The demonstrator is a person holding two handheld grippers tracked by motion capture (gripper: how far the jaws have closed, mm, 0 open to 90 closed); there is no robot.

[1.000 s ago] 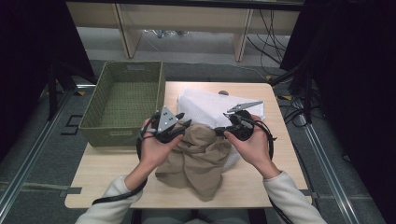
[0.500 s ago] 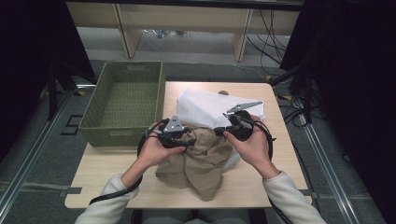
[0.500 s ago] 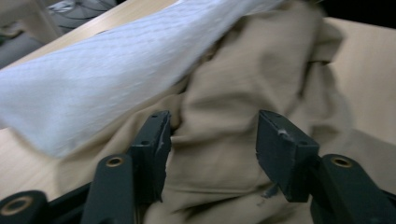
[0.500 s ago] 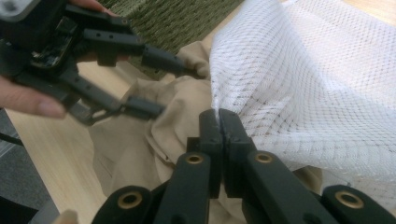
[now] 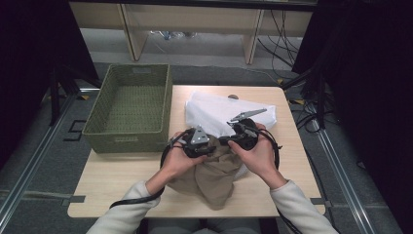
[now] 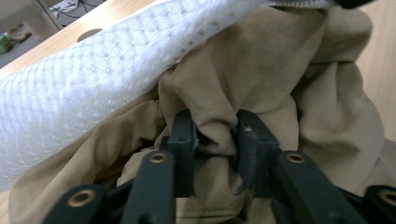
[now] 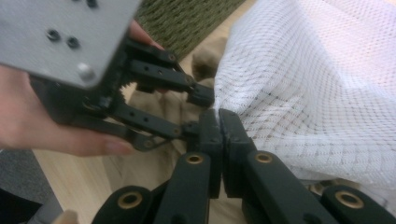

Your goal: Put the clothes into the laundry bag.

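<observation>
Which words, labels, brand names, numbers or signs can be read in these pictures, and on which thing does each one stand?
None can be read.
The green basket, the white mesh bag, the tan cloth and the wooden table bear no writing.
The left gripper and the right gripper show screws and rivets, no letters.

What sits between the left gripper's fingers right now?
A bunched fold of the tan garment sits between the left gripper's fingers, seen in the left gripper view.
</observation>
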